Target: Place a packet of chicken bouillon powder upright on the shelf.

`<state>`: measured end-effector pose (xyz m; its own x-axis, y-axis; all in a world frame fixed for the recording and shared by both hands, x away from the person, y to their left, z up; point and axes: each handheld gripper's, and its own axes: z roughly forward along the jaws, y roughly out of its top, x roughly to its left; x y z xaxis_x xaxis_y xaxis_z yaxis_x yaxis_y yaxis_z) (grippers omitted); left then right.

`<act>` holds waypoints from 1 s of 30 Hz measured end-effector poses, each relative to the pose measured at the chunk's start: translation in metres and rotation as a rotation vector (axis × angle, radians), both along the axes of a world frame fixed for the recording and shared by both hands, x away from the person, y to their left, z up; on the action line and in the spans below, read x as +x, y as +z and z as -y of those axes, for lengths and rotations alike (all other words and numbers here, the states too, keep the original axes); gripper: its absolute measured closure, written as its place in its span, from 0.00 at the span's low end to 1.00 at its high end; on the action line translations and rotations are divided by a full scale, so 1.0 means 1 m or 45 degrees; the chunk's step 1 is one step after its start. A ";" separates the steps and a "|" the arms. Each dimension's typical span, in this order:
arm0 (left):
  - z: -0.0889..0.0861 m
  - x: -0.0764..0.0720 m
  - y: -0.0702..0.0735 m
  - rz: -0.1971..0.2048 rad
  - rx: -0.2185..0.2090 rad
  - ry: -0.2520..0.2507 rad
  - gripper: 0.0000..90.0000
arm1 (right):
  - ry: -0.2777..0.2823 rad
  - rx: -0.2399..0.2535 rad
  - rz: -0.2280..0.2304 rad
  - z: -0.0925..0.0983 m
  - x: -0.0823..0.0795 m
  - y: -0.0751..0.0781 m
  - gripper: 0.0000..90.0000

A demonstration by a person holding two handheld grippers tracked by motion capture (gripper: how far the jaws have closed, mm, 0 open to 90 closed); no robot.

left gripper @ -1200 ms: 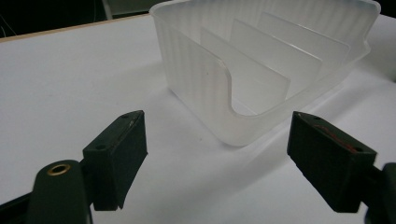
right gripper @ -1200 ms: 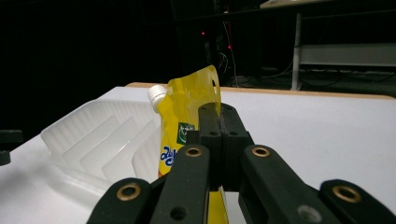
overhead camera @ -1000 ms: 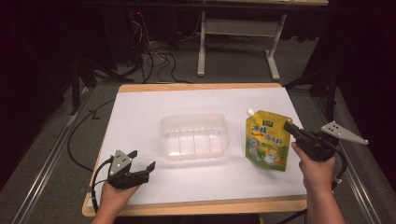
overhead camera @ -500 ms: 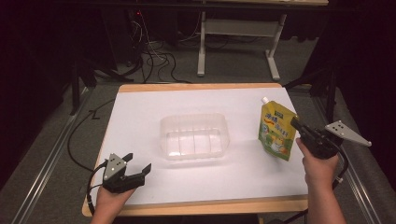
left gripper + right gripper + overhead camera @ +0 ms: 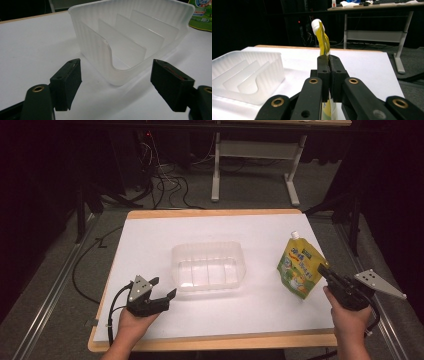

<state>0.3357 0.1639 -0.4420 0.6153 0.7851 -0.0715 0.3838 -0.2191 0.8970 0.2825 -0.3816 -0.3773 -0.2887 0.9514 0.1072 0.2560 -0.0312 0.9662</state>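
A yellow-green spouted pouch (image 5: 300, 267) hangs tilted over the right side of the white table (image 5: 150, 235), spout up. My right gripper (image 5: 322, 269) is shut on its lower edge. In the right gripper view the pouch (image 5: 323, 37) rises edge-on from between the closed pads of that gripper (image 5: 328, 58). A clear ribbed plastic tray (image 5: 207, 246) with dividers sits mid-table. My left gripper (image 5: 164, 287) is just left of its near corner. In the left gripper view the tray (image 5: 95, 45) lies just ahead of this gripper (image 5: 117, 82), whose jaws have just been closing a little and stay wide with nothing pressed.
Bare white tabletop lies on every side of the tray. A wooden rim (image 5: 215, 213) borders the table. Beyond it, cables (image 5: 165, 185) lie on the floor beside the legs of a desk (image 5: 292, 185). Metal rails (image 5: 50, 295) run along the left.
My left gripper moved right and forward toward the tray's near corner. My right hand carried the pouch right, then sank toward the near edge, and the pouch now leans more.
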 end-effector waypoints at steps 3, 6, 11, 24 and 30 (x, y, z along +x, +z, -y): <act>0.003 0.002 0.000 0.009 -0.001 -0.002 0.33 | -0.007 -0.007 -0.011 0.001 -0.003 -0.002 0.98; 0.008 0.006 -0.002 0.015 0.008 0.021 0.36 | -0.008 -0.013 -0.017 0.000 -0.005 -0.002 0.97; 0.013 0.016 -0.006 0.027 -0.025 0.097 0.44 | -0.009 -0.019 -0.059 -0.002 -0.002 -0.008 0.69; 0.038 0.028 -0.014 0.018 0.012 0.179 0.82 | 0.000 -0.041 -0.176 -0.009 0.015 -0.025 0.57; 0.060 0.027 -0.013 0.030 0.041 0.154 0.83 | 0.008 -0.025 -0.184 -0.004 0.015 -0.028 0.57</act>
